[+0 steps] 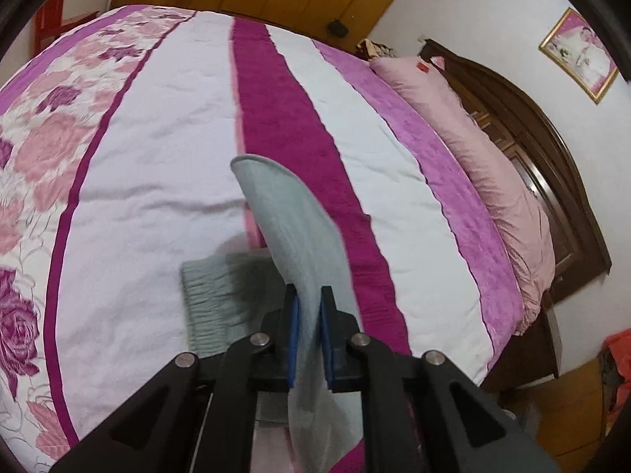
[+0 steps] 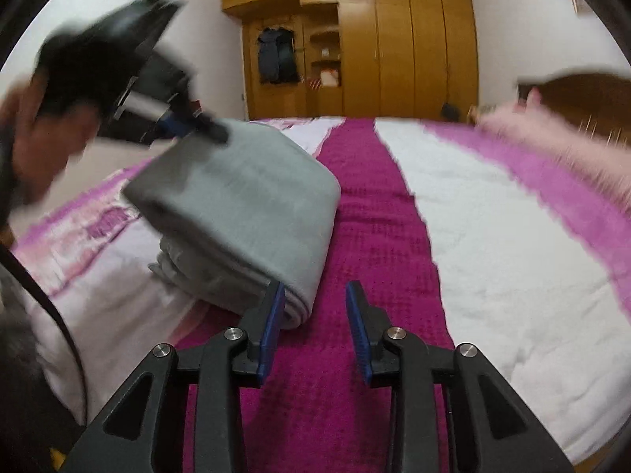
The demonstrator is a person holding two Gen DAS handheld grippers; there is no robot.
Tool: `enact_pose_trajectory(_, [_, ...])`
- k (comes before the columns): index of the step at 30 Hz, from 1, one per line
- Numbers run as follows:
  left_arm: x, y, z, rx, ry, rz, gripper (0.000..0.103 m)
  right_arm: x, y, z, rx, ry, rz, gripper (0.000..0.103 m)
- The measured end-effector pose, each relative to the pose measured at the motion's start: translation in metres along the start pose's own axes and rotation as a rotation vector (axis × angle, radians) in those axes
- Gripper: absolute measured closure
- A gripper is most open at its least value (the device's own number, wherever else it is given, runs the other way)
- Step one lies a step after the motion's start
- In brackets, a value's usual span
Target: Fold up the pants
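Grey pants [image 1: 295,228] lie on the bed. In the left wrist view my left gripper [image 1: 310,295] is shut on a fold of the grey fabric and holds it lifted above the ribbed waistband [image 1: 209,307] lying on the quilt. In the right wrist view the pants [image 2: 244,213] form a thick folded stack draped over itself. My right gripper [image 2: 315,291] is open and empty just right of the stack's near corner, its left pad touching the fabric edge. The left gripper [image 2: 205,128] shows blurred at the stack's far top edge.
The bed has a quilt [image 1: 157,157] with white, magenta and floral stripes. Pink pillows [image 1: 473,138] lie along a dark wooden headboard [image 1: 544,146]. A yellow wardrobe [image 2: 374,39] stands beyond the bed. The person's head [image 2: 59,118] is at the left.
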State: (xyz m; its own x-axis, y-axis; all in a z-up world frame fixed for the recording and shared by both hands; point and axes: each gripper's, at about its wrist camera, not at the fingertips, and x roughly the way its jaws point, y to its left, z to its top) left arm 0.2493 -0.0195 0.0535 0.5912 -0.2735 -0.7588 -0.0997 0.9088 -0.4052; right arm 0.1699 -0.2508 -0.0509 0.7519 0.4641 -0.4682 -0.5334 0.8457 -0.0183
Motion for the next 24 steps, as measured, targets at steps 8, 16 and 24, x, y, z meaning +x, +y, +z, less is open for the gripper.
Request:
enact_pose_trajectory(8, [0.009,0.005,0.002,-0.004,0.026,0.036,0.093,0.018,0.035,-0.002,-0.112,0.004,-0.034,0.073])
enact_pose_trajectory(16, [0.006,0.021,0.018,-0.139,0.055,-0.134,0.094,0.022,0.067,-0.002,-0.257,-0.083,-0.158,0.07])
enact_pose_trajectory(24, [0.003,0.023,0.021,-0.134,0.071,-0.134,0.094,0.016,0.093,-0.004,-0.358,-0.163,-0.234,0.055])
